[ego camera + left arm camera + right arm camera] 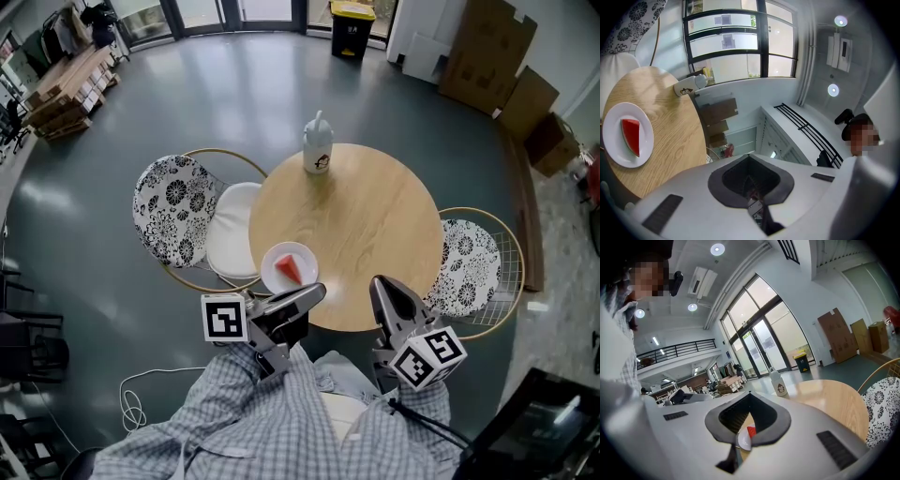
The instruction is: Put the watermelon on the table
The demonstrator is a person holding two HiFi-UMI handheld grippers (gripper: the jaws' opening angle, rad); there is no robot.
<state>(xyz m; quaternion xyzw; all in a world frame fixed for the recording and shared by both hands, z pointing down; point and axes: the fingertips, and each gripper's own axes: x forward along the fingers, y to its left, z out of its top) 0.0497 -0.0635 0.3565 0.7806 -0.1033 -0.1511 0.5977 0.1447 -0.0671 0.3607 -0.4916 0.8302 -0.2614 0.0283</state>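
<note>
**watermelon slice on its plate at the counter's near edge, both tools shut and empty**

we start with the grey floor [281, 94], which fills most of the head view. stacked cardboard boxes [487, 47] stand at its far right.

the round wooden counter [366, 234] stands in the middle. a patterned chair [173, 211] is tucked against it at the view's left, and a second chair [469, 267] sits against it at the right.

our checked sleeves [253, 412] show at the bottom of the head view, and each hand holds a tool over the counter's near edge.

the left tool [317, 291] has its jaws closed tip to tip. its own view shows nothing between them. the plate lies off to one side of this tool, clear of the jaws.

the right tool [379, 283] reaches over the near rim further right. its jaws also meet at the tips and grip nothing. through the hollow behind its tips we glimpse the plate and the red slice, well beyond the tool.

a white bottle [317, 145] with a small printed figure stands upright at the counter's far edge.

a white plate [274, 264] rests on the counter at the near left edge, just ahead of the left tool.

the watermelon slice [292, 270], a red wedge, lies on that plate. neither tool touches it.
</note>
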